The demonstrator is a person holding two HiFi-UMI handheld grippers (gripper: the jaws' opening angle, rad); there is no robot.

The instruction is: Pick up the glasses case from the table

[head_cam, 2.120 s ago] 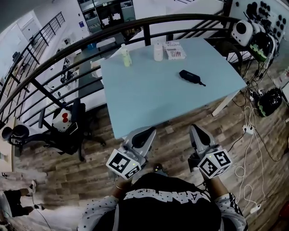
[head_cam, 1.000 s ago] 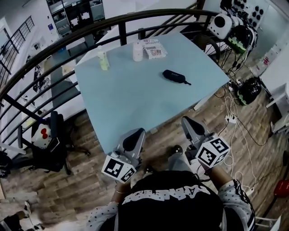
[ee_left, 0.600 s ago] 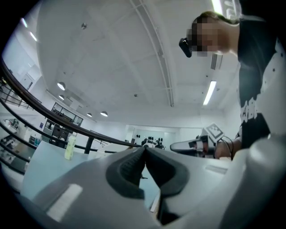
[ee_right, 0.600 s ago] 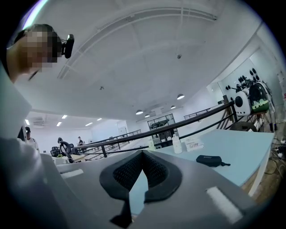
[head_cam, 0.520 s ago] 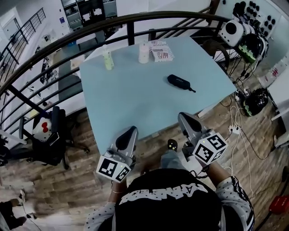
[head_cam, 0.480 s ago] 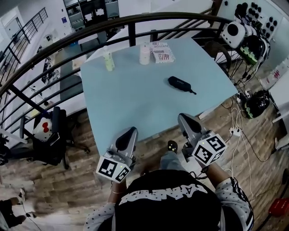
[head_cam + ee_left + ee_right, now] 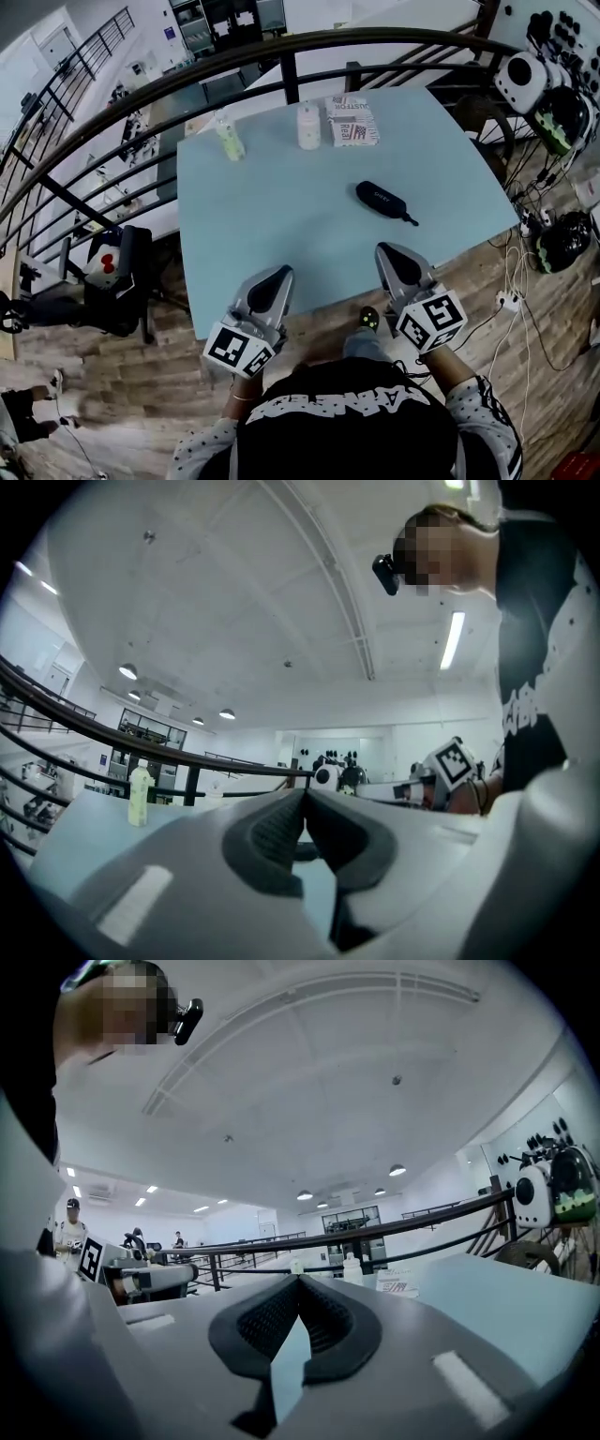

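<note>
On the table: case, right of middle, lying flat, untouched.
Left gripper: jaws together, empty, at near edge.
Right gripper: jaws together, empty, near edge, apart from case.

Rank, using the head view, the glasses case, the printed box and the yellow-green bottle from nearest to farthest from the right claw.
Measured from the right claw:
1. the glasses case, mid-table, just ahead of the claw.
2. the printed box, at the table's far edge, roughly straight ahead.
3. the yellow-green bottle, also near the far edge, but well off to the left.
</note>
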